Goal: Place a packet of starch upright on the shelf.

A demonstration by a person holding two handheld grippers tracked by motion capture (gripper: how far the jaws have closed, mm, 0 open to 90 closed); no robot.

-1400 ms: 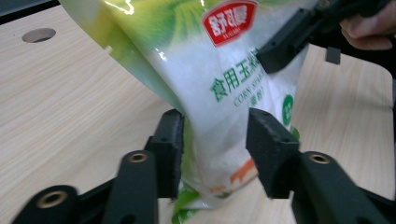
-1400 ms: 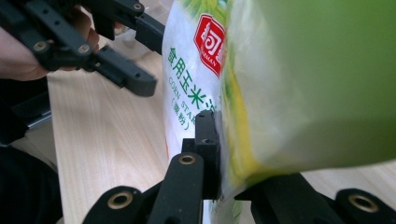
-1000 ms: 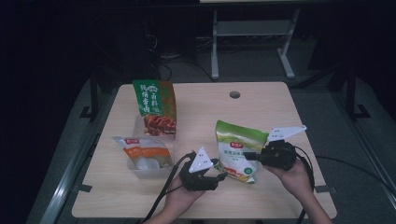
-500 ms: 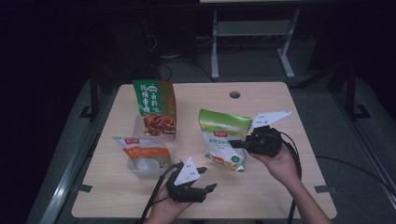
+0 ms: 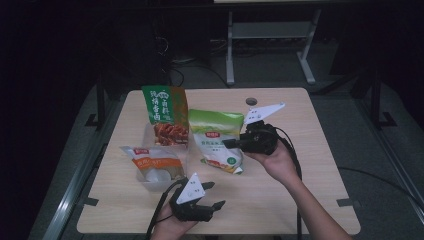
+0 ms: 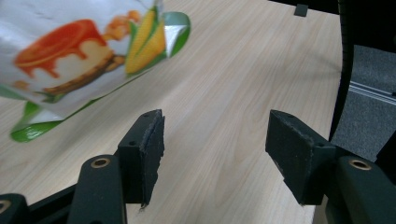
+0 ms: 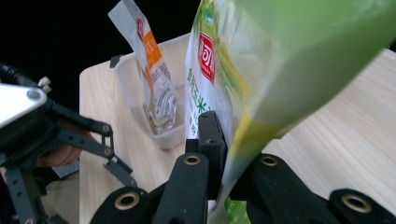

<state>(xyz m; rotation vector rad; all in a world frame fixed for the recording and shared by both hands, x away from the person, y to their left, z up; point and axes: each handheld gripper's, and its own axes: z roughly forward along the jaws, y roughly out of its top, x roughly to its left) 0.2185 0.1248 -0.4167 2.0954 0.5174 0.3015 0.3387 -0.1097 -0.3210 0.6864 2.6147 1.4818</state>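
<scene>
My right gripper (image 5: pixel 232 144) is shut on the side edge of a green snack bag (image 5: pixel 216 137), holding it upright and tilted at mid-table. In the right gripper view the jaws (image 7: pixel 224 140) pinch the green bag (image 7: pixel 280 70) at its seam. Near the front edge my left gripper (image 5: pixel 212 196) stands open with nothing in it. From the left gripper view, the open left gripper (image 6: pixel 215 144) spans bare wood, and the green bag's lower corner (image 6: pixel 84 56) hangs beyond at upper left.
A clear plastic tub (image 5: pixel 150 186) sits left of centre, with a white-and-orange pouch (image 5: pixel 152 157) in it. A tall green-and-red bag (image 5: pixel 164 112) stands at its far end. The tub wall (image 7: pixel 123 79) and left gripper (image 7: pixel 109 154) lie beyond the right jaws.
The right gripper has carried the green bag left and away from the near edge, toward the tub. The left gripper has drawn back toward the front edge, away from the bag.
</scene>
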